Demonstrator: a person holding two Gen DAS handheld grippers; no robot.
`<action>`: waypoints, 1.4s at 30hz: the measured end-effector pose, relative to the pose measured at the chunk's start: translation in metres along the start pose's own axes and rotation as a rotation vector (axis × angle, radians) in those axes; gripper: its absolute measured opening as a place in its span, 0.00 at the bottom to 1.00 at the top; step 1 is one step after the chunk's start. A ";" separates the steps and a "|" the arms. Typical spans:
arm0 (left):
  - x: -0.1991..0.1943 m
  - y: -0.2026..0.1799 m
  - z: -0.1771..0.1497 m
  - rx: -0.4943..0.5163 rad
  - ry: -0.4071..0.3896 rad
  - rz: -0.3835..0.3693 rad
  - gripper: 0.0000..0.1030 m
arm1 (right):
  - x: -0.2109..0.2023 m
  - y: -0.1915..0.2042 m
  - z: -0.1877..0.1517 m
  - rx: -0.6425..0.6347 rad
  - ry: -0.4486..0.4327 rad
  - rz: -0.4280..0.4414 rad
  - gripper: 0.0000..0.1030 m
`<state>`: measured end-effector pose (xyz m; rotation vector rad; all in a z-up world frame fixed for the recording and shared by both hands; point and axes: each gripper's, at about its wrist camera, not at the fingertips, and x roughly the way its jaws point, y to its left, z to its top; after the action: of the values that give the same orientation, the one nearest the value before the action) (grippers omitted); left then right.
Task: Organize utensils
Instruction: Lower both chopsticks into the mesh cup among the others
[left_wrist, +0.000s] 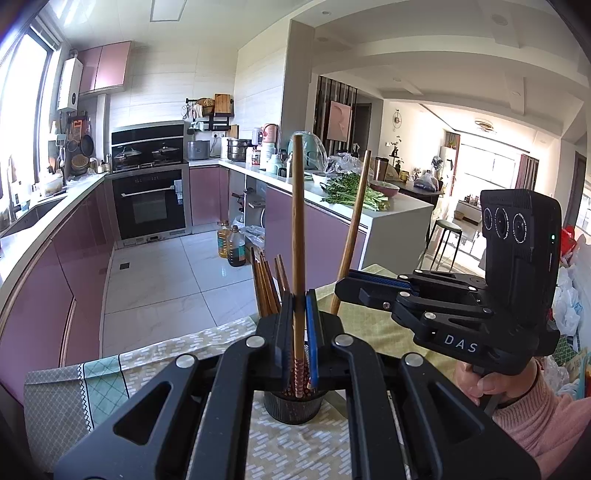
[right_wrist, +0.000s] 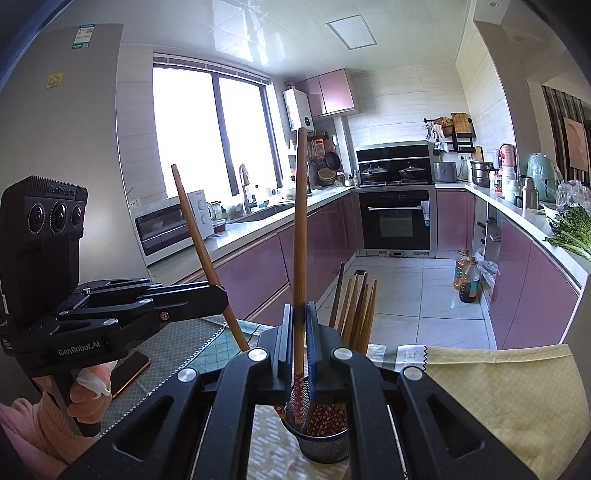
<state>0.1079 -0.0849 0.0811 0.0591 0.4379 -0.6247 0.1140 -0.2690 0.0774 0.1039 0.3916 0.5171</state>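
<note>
Each tongs (left (left_wrist: 299, 314), right (right_wrist: 300, 325)) is clamped on an upright chopstick (left_wrist: 297, 236), patterned end directly above the holder cup (left_wrist: 295, 408).

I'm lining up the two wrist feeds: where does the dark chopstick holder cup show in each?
Left wrist view: the chopstick holder cup sits bottom centre, on the patterned tablecloth, below the left gripper, which is shut on a chopstick.
Right wrist view: the cup sits bottom centre, just right of the middle.
Shared landmark: the built-in oven.
</note>
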 end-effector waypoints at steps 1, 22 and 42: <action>0.000 0.000 0.000 0.001 0.001 0.000 0.07 | 0.000 -0.001 0.000 0.000 0.000 -0.001 0.05; 0.014 -0.001 0.006 -0.010 0.041 0.005 0.07 | 0.011 -0.010 -0.002 0.018 0.029 -0.018 0.05; 0.020 -0.002 0.006 -0.018 0.052 0.009 0.07 | 0.020 -0.013 -0.006 0.026 0.055 -0.027 0.05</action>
<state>0.1239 -0.0991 0.0784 0.0604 0.4933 -0.6119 0.1334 -0.2701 0.0626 0.1098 0.4527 0.4889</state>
